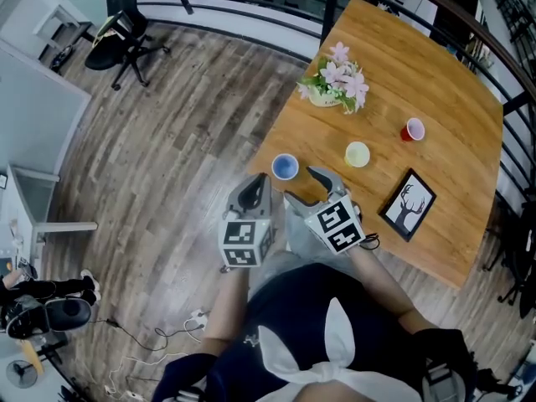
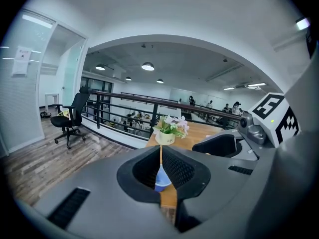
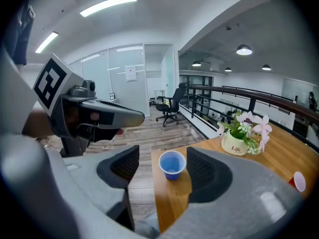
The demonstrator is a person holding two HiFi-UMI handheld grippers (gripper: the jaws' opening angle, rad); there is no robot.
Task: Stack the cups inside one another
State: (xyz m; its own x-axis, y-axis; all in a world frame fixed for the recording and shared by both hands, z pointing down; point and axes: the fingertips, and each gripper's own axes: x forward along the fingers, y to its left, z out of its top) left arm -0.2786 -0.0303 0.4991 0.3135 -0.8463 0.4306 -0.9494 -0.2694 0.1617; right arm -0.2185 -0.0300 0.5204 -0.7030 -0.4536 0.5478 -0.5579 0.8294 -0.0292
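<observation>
Frames the blue cup (image 1: 285,167) just ahead of the right gripper (image 1: 303,186), in line with its wide-apart, empty jaws, with the left gripper (image 2: 160,167) alongside closed together on nothing, and risks tipping that light cup off the near table (image 1: 419,74) corner through an off-centre close.

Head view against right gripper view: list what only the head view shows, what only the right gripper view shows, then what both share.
Only the head view: the yellow cup, the framed picture and the person's torso.
Only the right gripper view: the ceiling lights, the glass-walled room, and the blue cup framed, untouched, between the open right tongs.
Both: the blue cup, red cup, flower pot, wooden table and black office chair.
</observation>
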